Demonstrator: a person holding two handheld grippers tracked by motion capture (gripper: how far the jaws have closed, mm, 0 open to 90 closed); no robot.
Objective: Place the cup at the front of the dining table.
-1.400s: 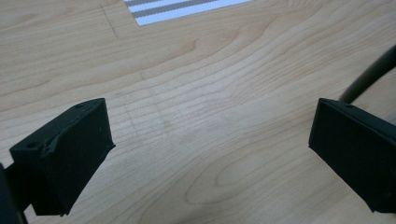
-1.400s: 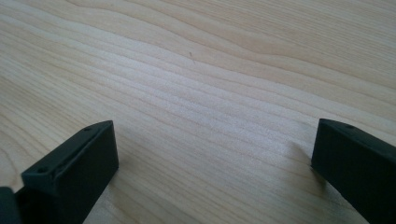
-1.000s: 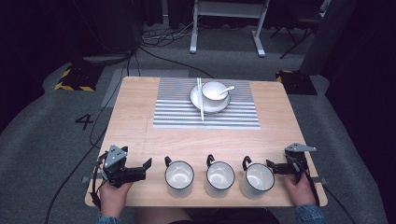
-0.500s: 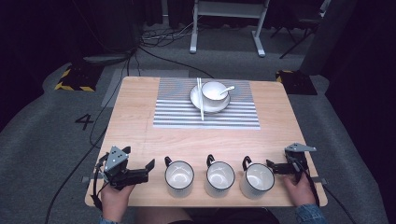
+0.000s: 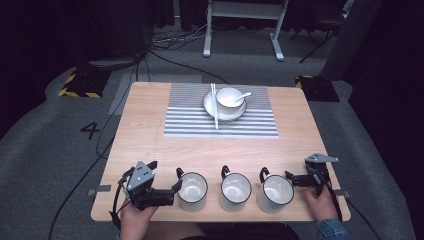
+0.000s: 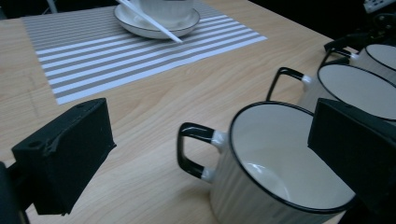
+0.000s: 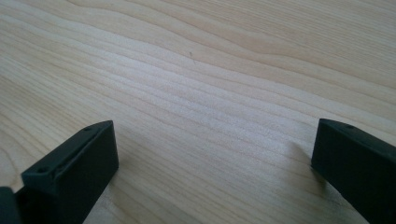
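Observation:
Three white mugs with black rims and handles stand in a row near the front edge: left mug (image 5: 192,190), middle mug (image 5: 235,189), right mug (image 5: 276,192). My left gripper (image 5: 172,194) is open just left of the left mug. In the left gripper view, my left gripper (image 6: 212,126) has its jaws spread wide around the left mug (image 6: 280,172) and its handle (image 6: 192,150), without touching. My right gripper (image 5: 292,179) sits open just right of the right mug. In the right gripper view, that gripper (image 7: 212,140) is over bare wood.
At the back of the wooden table (image 5: 145,145) lies a striped placemat (image 5: 190,122). On it stand a plate (image 5: 210,107), a bowl (image 5: 229,97) with a spoon (image 5: 243,95), and white chopsticks (image 5: 214,107). Dark floor and cables surround the table.
My left gripper has edged right, closer to the left mug. The right gripper and the mugs have stayed put.

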